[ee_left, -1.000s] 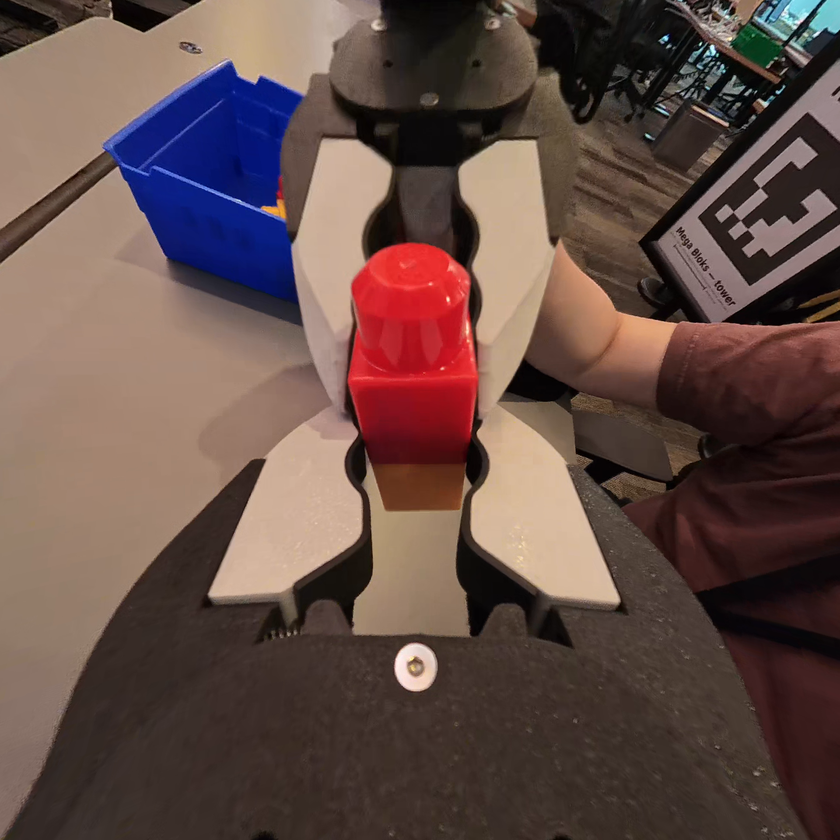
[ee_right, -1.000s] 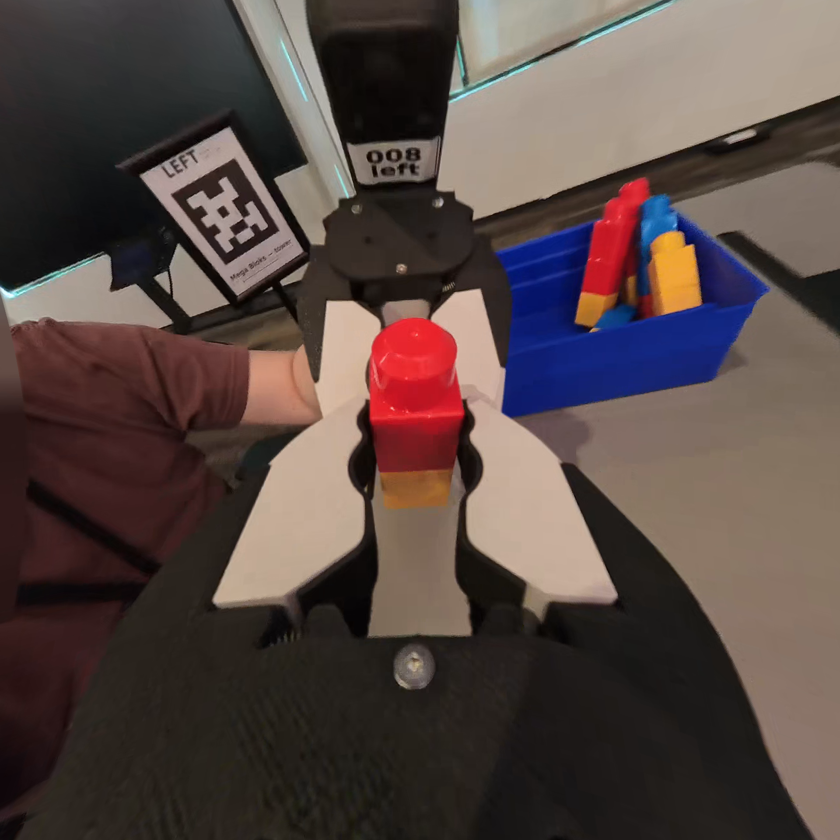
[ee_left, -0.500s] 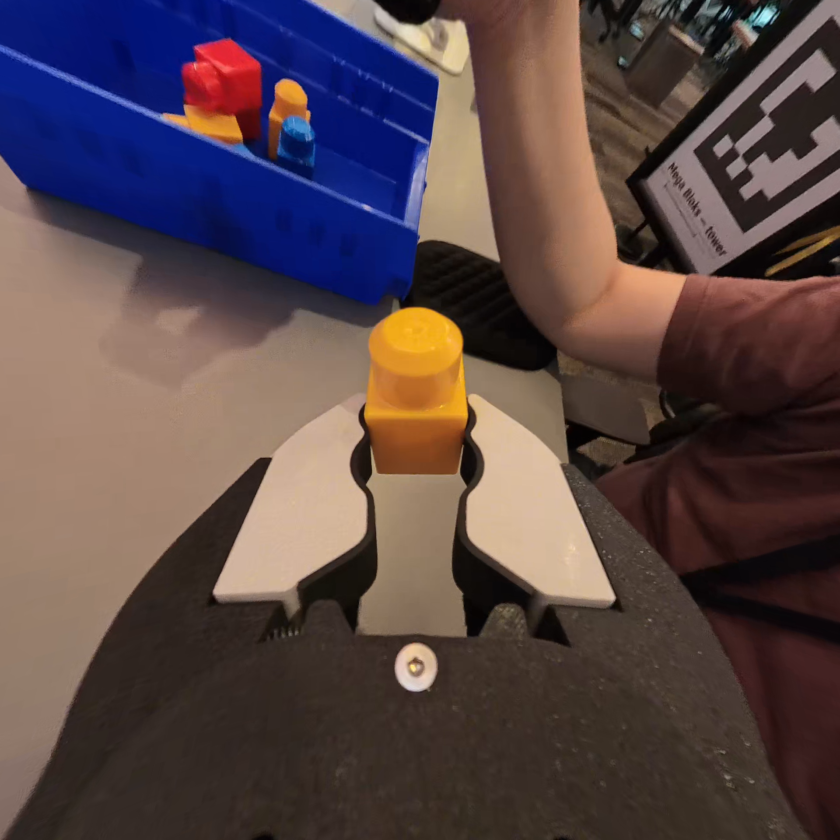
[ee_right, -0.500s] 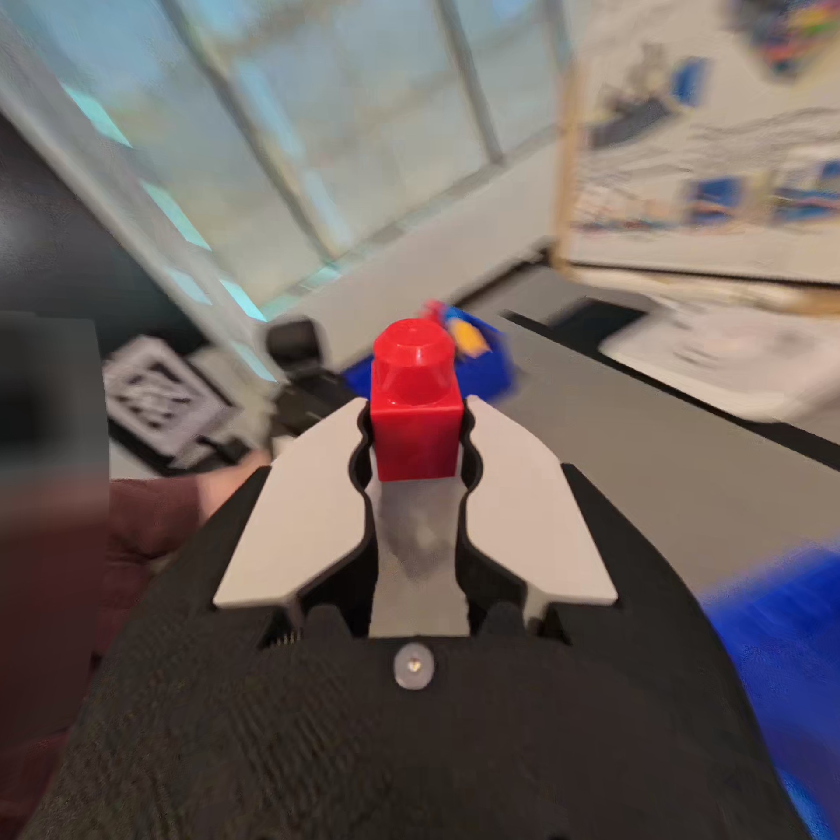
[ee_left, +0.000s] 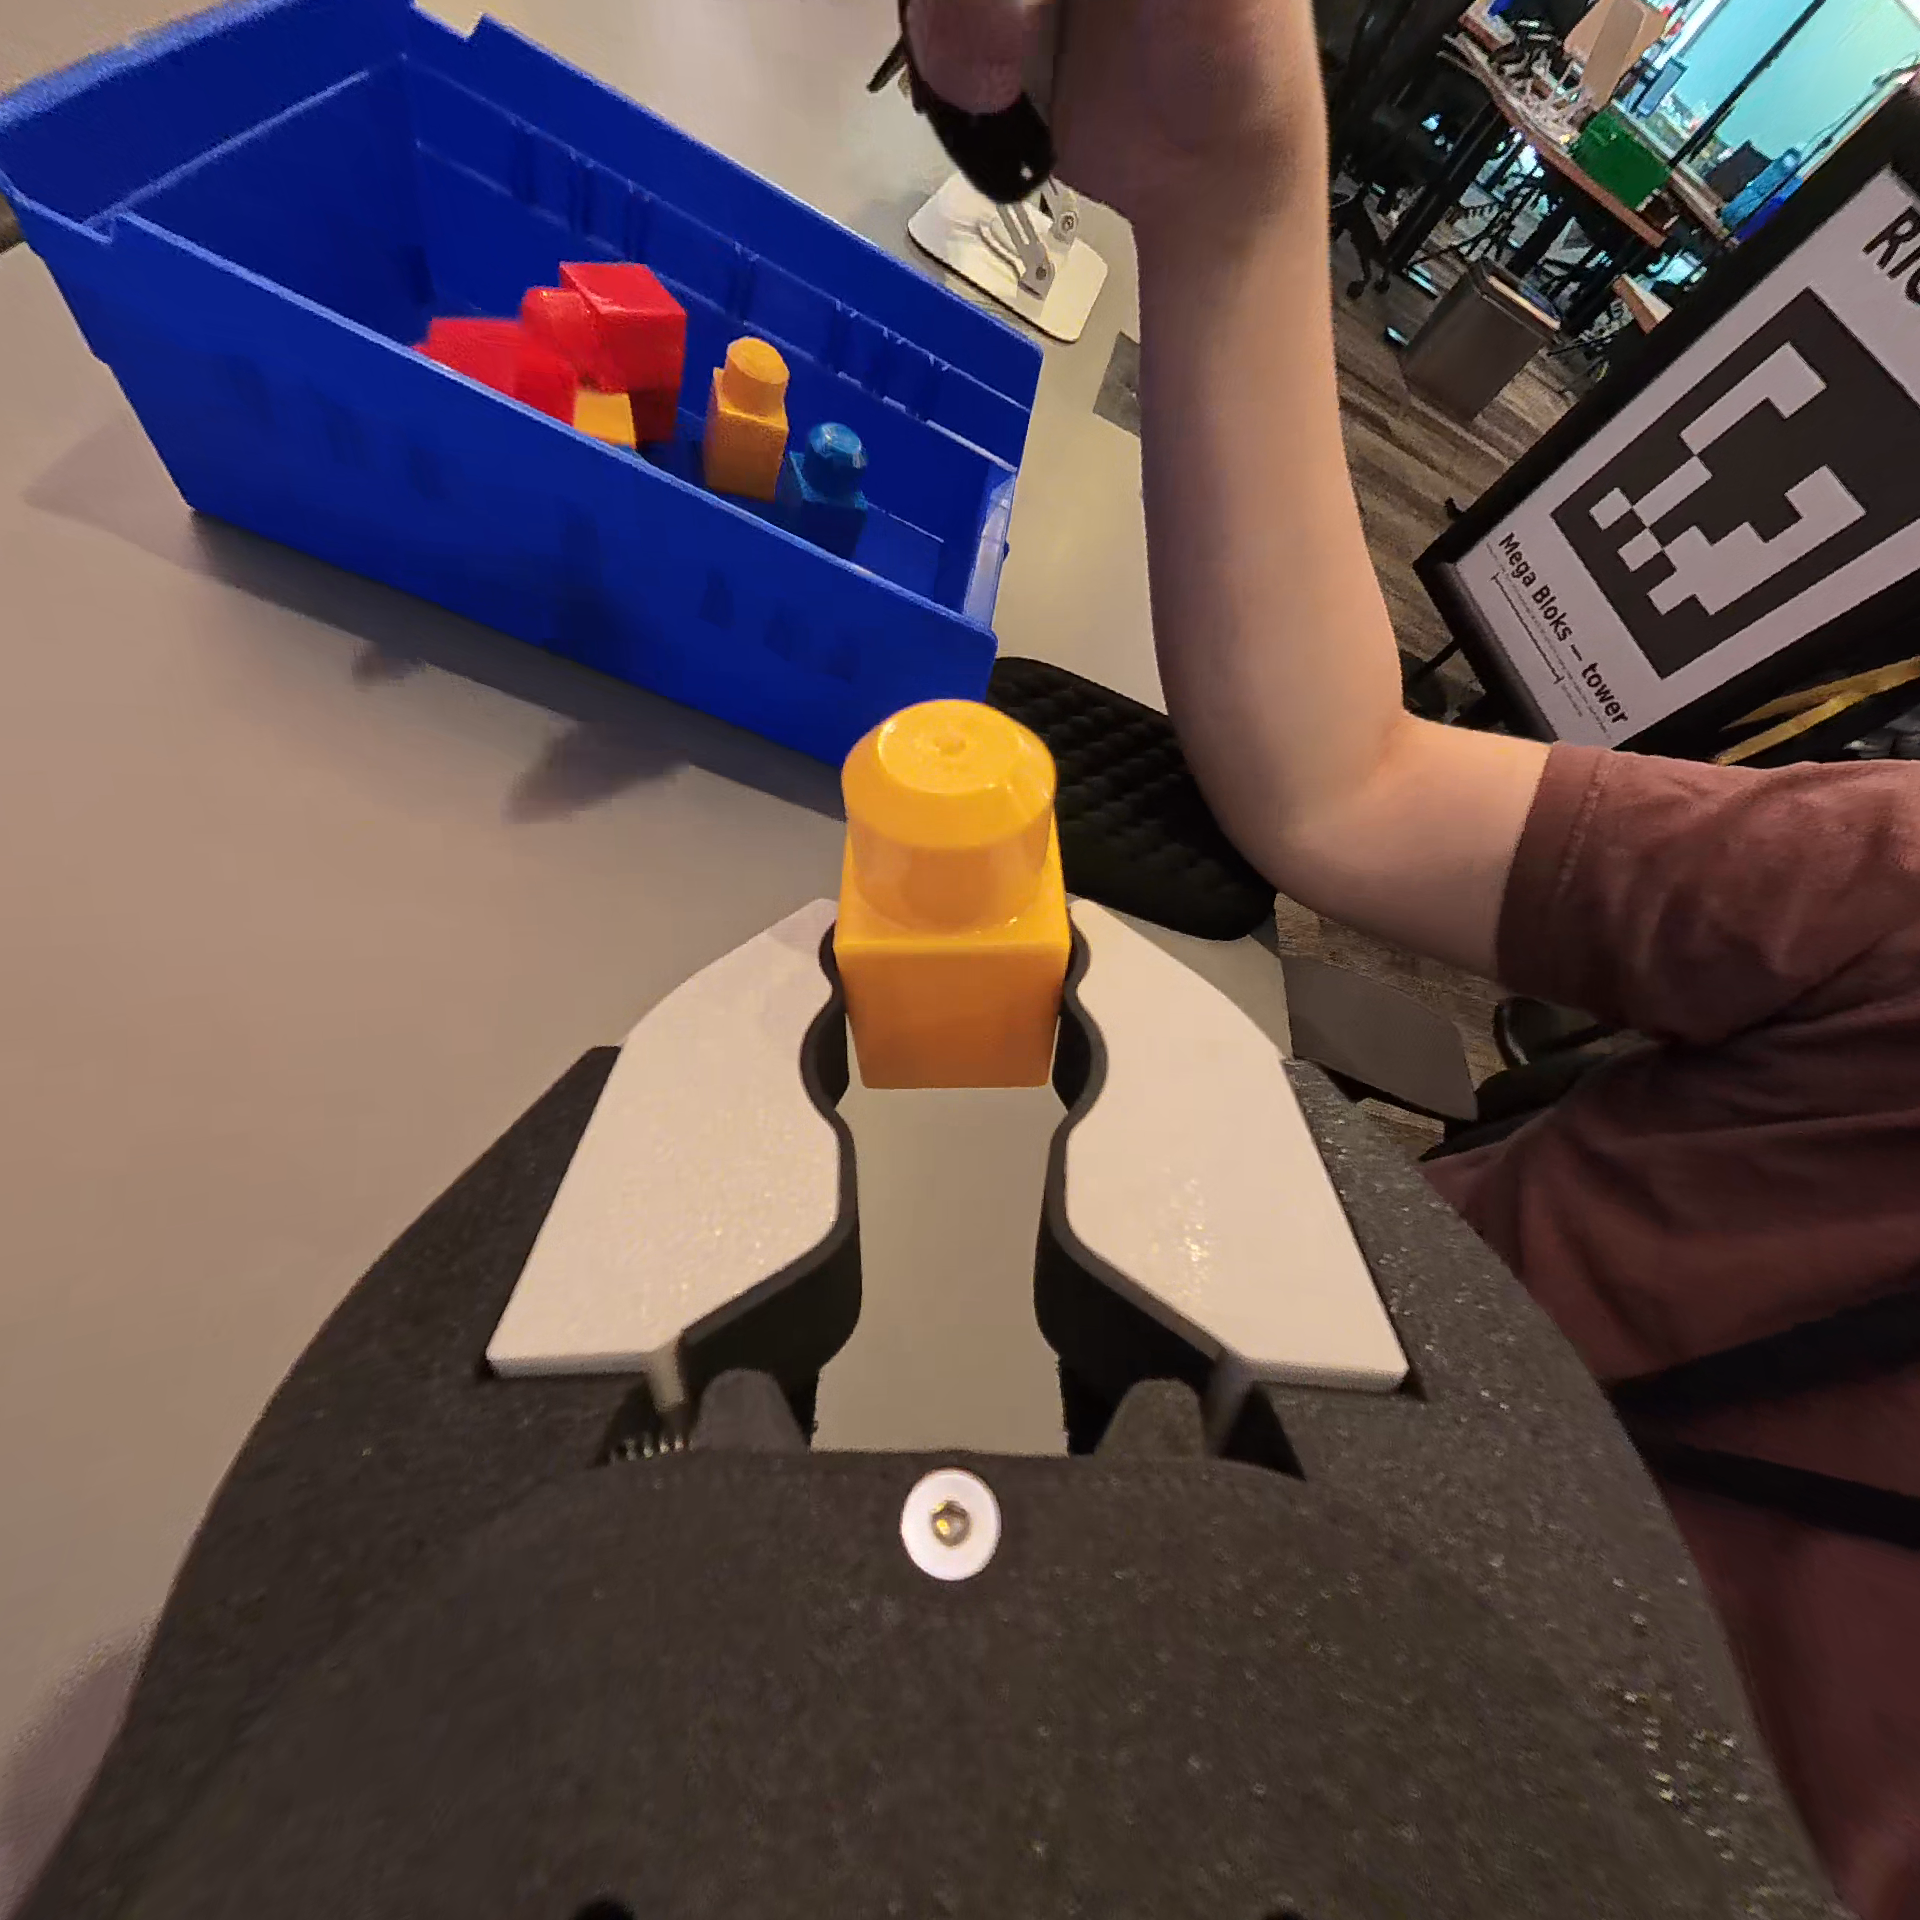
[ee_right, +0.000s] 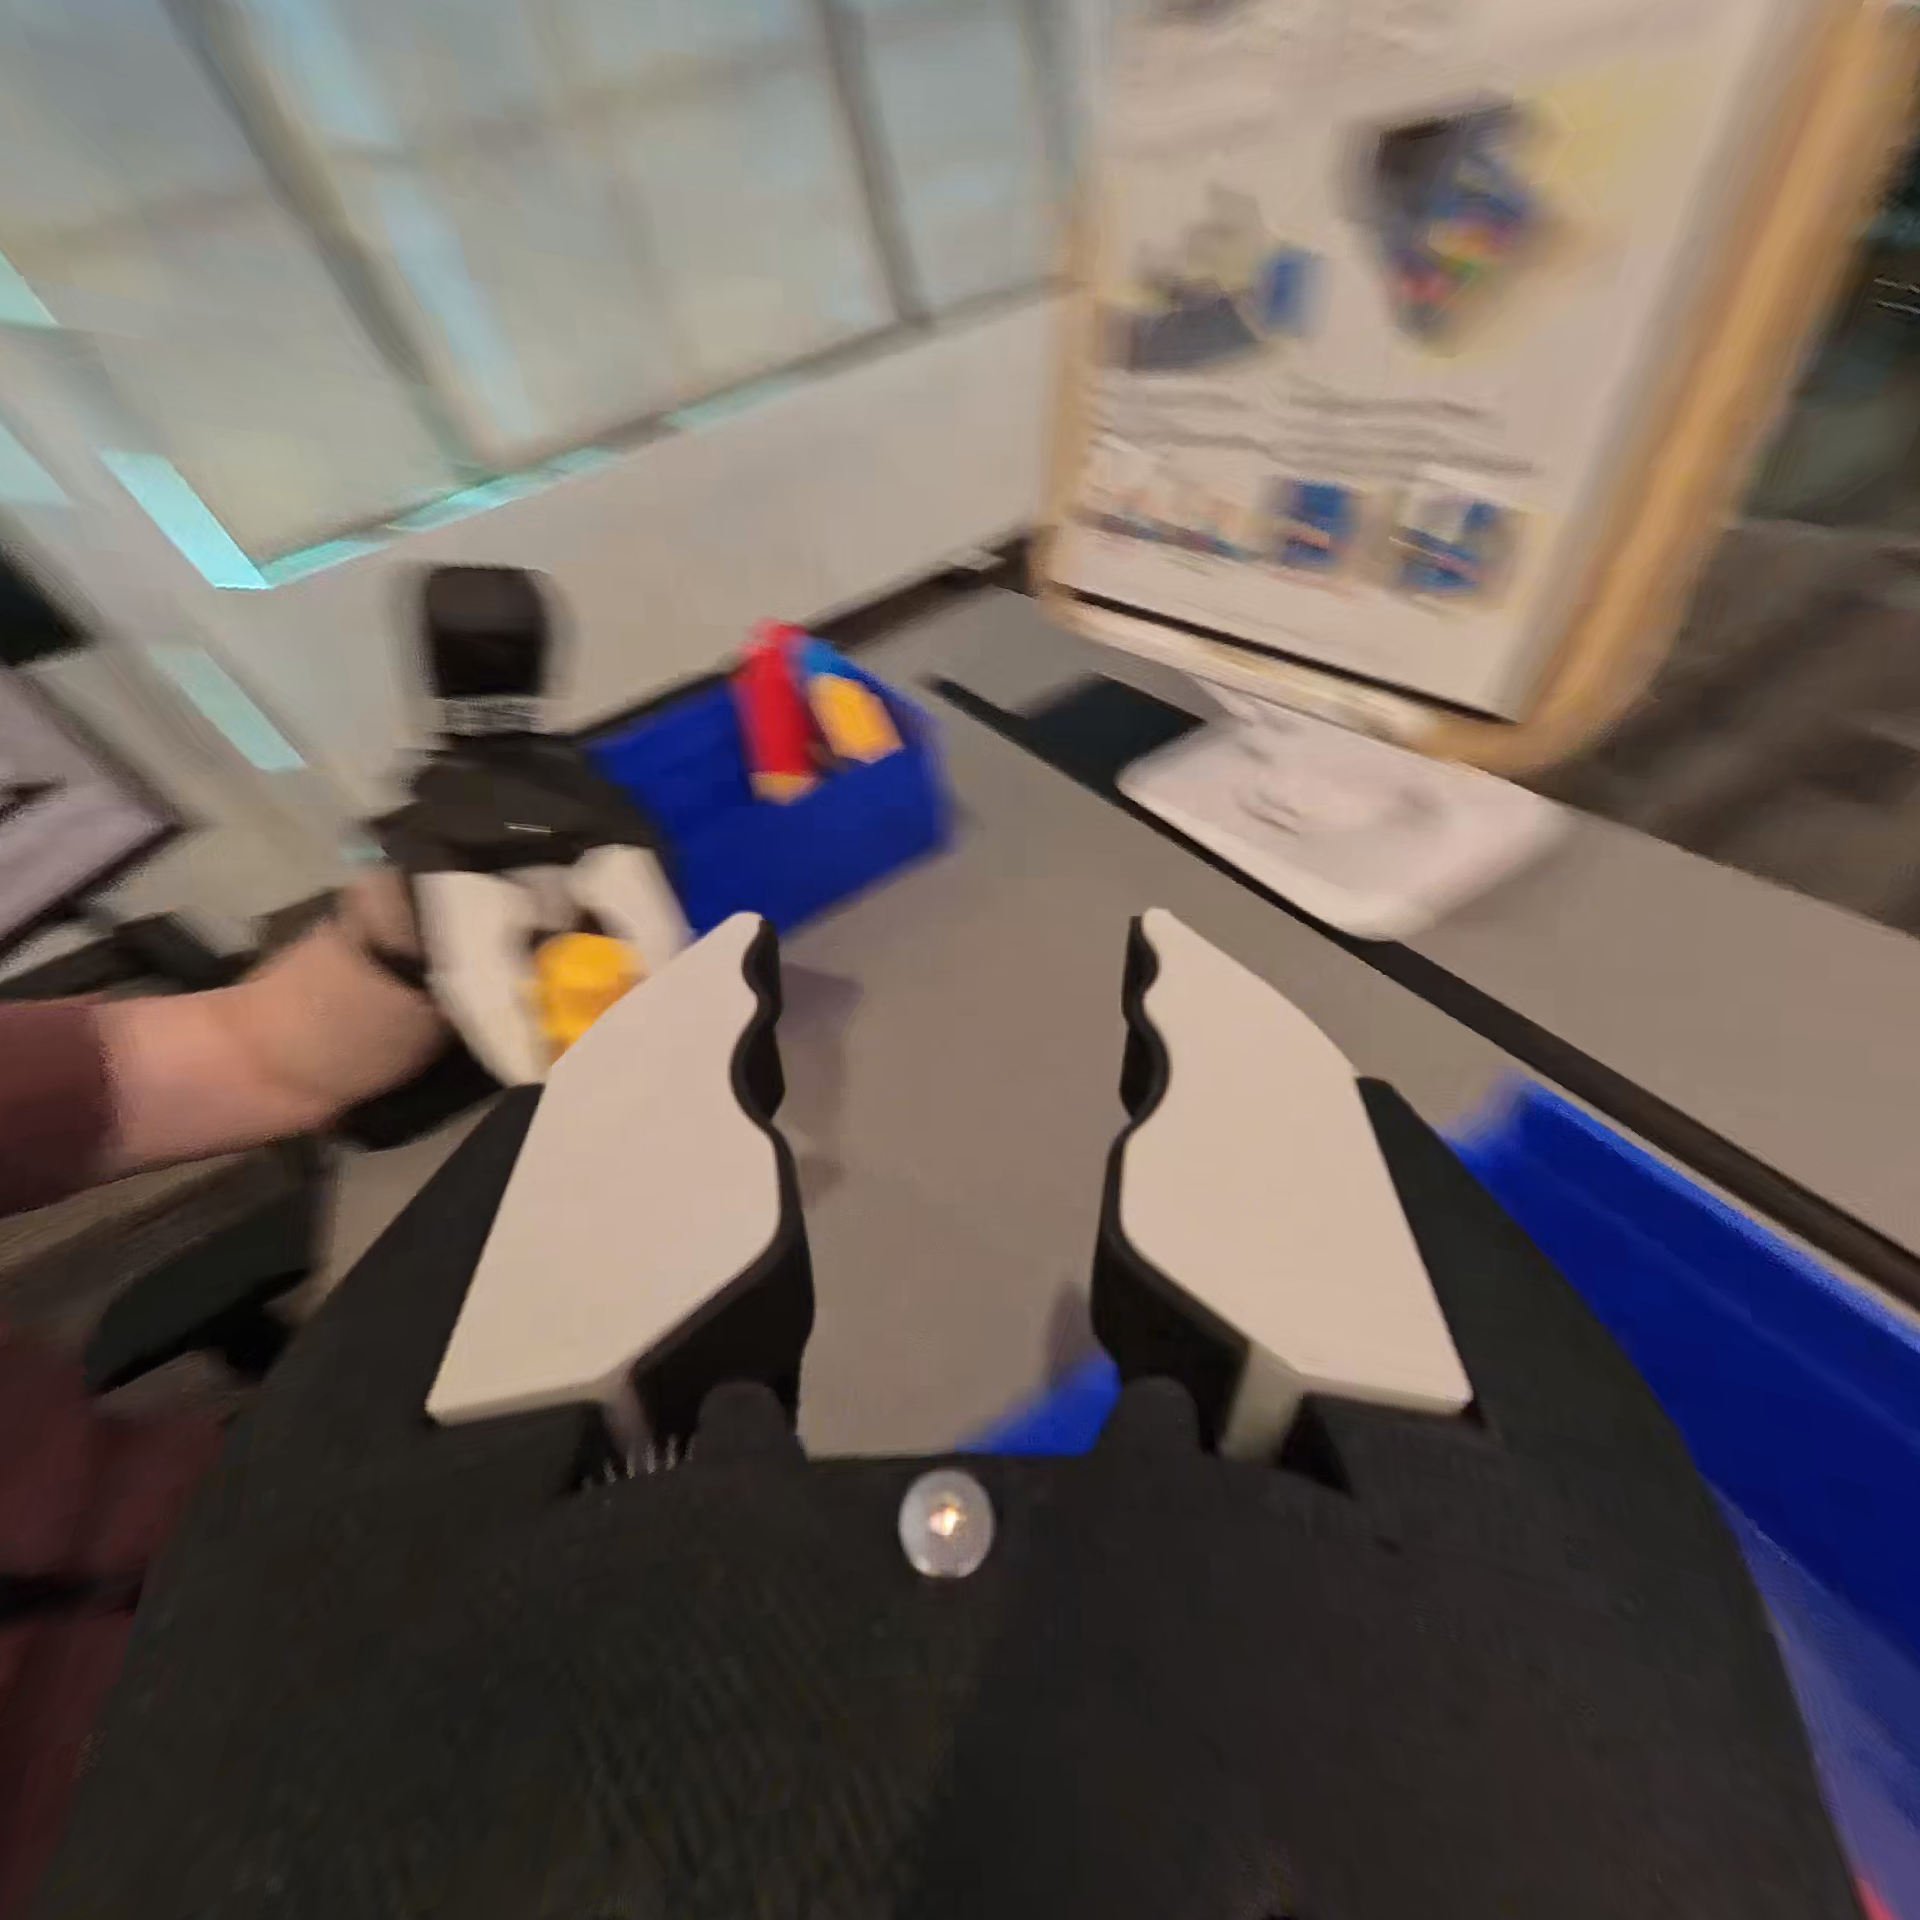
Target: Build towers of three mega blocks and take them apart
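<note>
- the left gripper [ee_left: 951, 997] is closed on a single orange block [ee_left: 948, 935], pads pressed against both sides, held above the grey table [ee_left: 260, 987].
- the right gripper [ee_right: 948, 997] is seen with fingers spread wide and nothing between them.
- risk: the orange block could be dropped short of the blue bin [ee_left: 582, 582] if released early.
- change noted: the red block held by the right gripper half a second ago is gone; a red block [ee_left: 488, 358] is blurred inside the bin.
</note>
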